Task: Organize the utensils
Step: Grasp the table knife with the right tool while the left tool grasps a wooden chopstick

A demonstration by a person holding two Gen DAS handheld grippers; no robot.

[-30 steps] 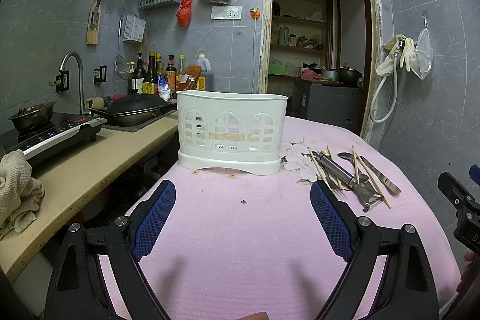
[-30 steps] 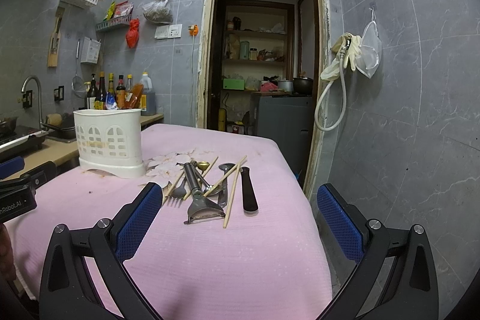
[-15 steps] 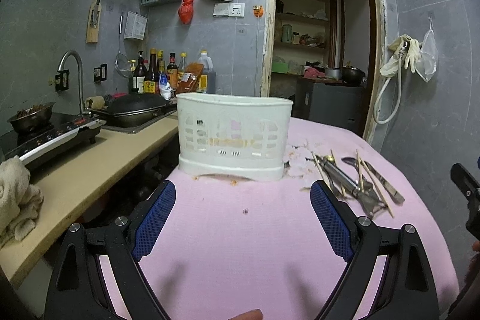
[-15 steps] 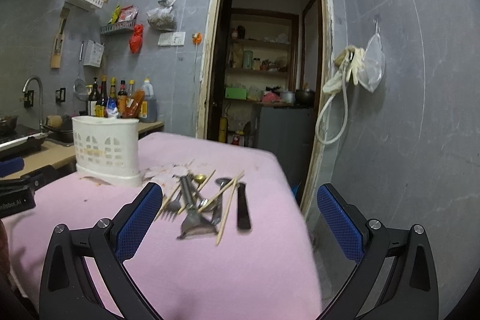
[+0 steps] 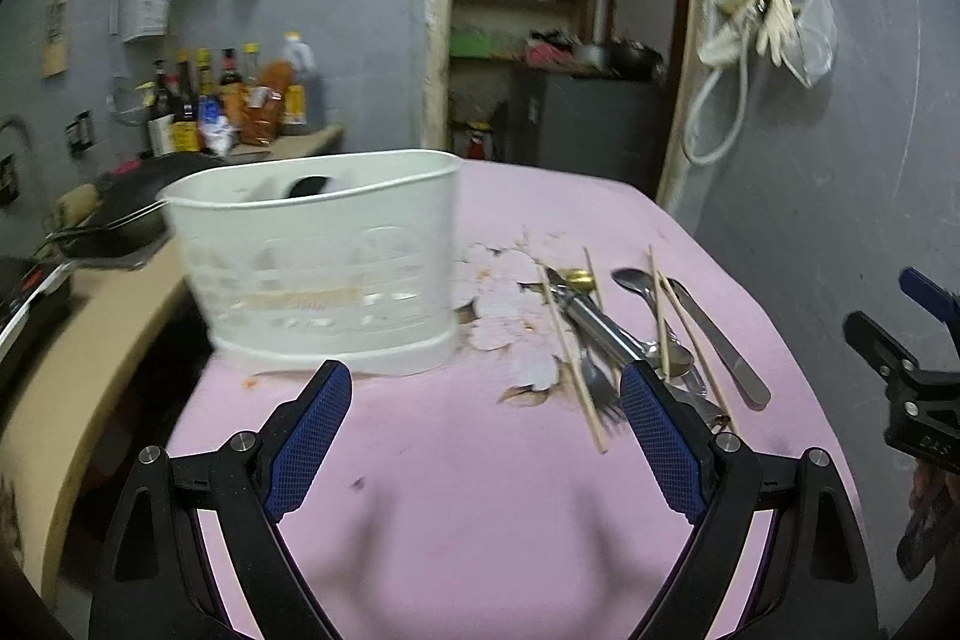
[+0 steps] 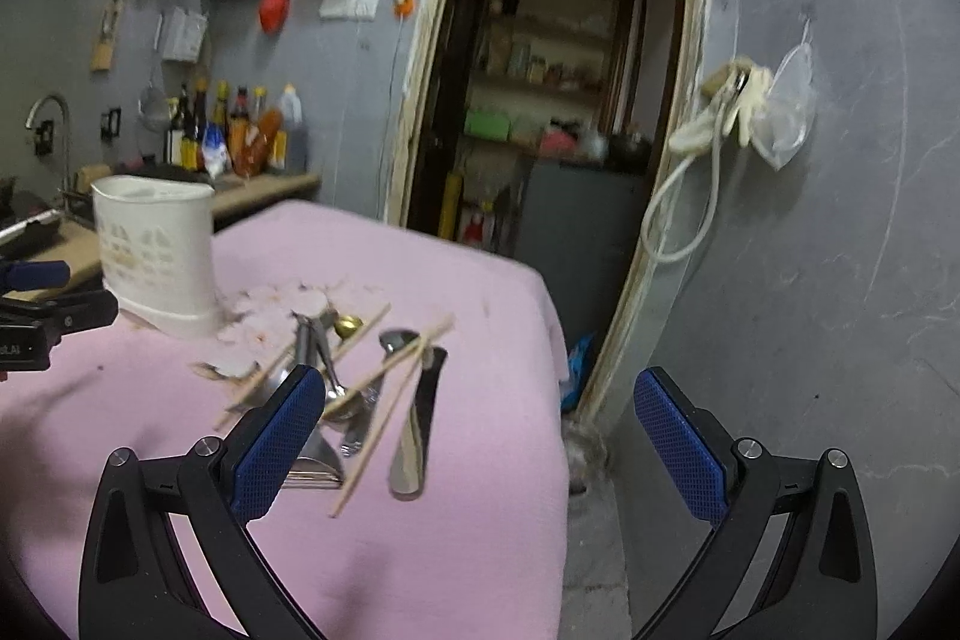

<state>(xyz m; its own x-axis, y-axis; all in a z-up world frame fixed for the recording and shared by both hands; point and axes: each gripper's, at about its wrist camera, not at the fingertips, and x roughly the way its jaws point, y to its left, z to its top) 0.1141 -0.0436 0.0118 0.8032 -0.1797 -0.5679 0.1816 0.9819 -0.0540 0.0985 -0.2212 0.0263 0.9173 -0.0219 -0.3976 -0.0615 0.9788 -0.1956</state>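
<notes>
Two tongs, both spread and empty. The utensil pile [image 6: 360,388] lies on the pink cloth [image 6: 480,550] just right of the white holder [image 6: 156,256], handles pointing toward the cameras. The right tongs [image 6: 480,454] hover nearer the pile than the left tongs [image 5: 486,454].

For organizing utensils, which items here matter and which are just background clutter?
Job items: white utensil caddy; utensil pile of chopsticks, spoons, fork; left gripper and right gripper, both open.

Background: sauce bottles; pan; hanging gloves.
</notes>
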